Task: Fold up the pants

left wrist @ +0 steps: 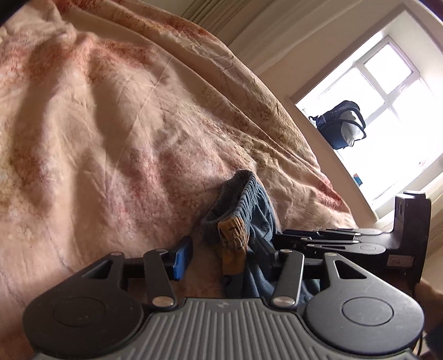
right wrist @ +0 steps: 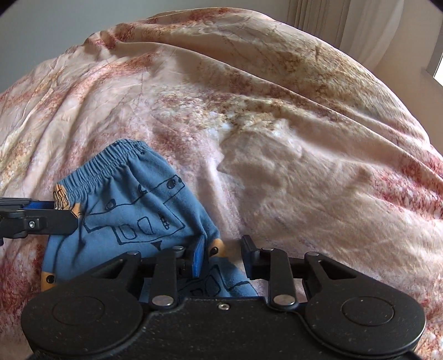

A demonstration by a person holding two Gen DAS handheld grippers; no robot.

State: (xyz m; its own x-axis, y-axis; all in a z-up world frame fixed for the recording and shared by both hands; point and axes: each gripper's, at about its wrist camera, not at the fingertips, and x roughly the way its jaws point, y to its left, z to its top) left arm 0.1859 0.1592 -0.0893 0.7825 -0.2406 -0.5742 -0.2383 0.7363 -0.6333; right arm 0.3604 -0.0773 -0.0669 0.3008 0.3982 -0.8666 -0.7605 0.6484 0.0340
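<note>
Both tools stand apart over the blue pants (right wrist: 130, 210) on the bed (right wrist: 277, 138): left tool (left wrist: 224, 257) straddling the waistband, right tool (right wrist: 223, 257) beside a fold; next, judged, clamping.

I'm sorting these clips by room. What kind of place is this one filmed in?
Most likely a bedroom in a home. The blue pants lie on a bed covered by a rumpled pink floral bedspread, with a curtain and a bright window beside it and a backpack on the sill.
</note>
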